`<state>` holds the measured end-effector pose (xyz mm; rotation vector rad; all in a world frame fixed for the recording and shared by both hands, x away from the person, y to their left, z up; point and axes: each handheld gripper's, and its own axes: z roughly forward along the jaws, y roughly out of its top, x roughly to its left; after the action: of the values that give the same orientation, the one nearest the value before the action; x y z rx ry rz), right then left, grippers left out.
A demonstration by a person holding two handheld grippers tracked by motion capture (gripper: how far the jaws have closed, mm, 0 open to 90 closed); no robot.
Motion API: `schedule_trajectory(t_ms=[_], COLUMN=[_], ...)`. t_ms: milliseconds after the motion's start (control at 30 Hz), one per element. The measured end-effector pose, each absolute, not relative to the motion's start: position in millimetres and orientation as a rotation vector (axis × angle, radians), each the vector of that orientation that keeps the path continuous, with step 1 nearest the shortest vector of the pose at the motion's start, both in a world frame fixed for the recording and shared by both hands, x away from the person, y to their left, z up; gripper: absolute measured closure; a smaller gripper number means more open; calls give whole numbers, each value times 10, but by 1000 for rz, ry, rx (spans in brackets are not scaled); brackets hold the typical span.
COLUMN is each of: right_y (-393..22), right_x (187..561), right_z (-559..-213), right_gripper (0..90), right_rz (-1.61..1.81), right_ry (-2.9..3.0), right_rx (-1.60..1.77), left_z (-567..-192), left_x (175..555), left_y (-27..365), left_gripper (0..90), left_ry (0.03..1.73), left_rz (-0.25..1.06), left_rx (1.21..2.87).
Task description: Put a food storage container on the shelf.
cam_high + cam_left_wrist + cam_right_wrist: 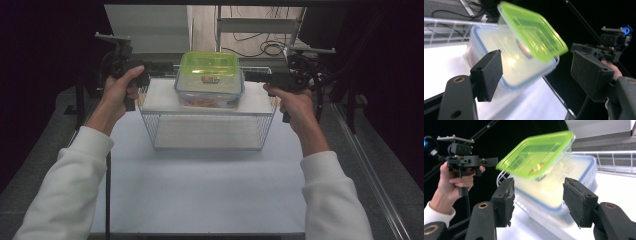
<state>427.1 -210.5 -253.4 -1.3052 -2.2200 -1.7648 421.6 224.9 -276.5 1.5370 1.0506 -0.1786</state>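
Note:
A clear food box with a blue rim (209, 95) rests on a white board (162, 95) on top of a wire basket (150, 122). A translucent green lid or shallow box (209, 65) lies on it; I cannot tell which. My left gripper (159, 68) is just left of the box, jaws open and clear of it. In the left gripper view the gripper (537, 63) frames the box (499, 50) and green piece (534, 32) without touching. My right gripper (251, 76) is at the box's right, open too. In the right gripper view its jaws (537, 195) stand apart before the box (574, 177).
The basket stands at the back of a white table sheet (200, 190). Dark curtains flank both sides. Cables (265, 47) and a metal frame lie behind the basket. A rail (370, 170) runs along the right edge. Each gripper view shows the other hand's gripper (610, 42) (461, 160) farther off.

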Motion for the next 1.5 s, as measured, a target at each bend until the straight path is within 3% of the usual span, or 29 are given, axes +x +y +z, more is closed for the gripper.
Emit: schedule_trajectory(t_ms=[400,800,1167,1500], right_y=[-2307,-2477,-2375,-2386], right_x=[3580,2956,2849,2839], right_z=[-2894,-3933,-4608,-4642], right_gripper=[378,327,312,284], right_rz=[-1698,-1555,-1358,-1383], right_ry=[-2418,-2536,-2549,-2581], right_rx=[-1167,-1139,-1191,-1246], left_z=[-3138,-4135,-4802,-4880], left_x=[3416,2707,2463,2467], left_y=[2171,2192,2183,2227], left_gripper=[258,262,256,251], left_ry=[965,1006,1104,1133], left_rz=[-75,-20,-3,47], left_rx=[1673,1777,1895,1903])
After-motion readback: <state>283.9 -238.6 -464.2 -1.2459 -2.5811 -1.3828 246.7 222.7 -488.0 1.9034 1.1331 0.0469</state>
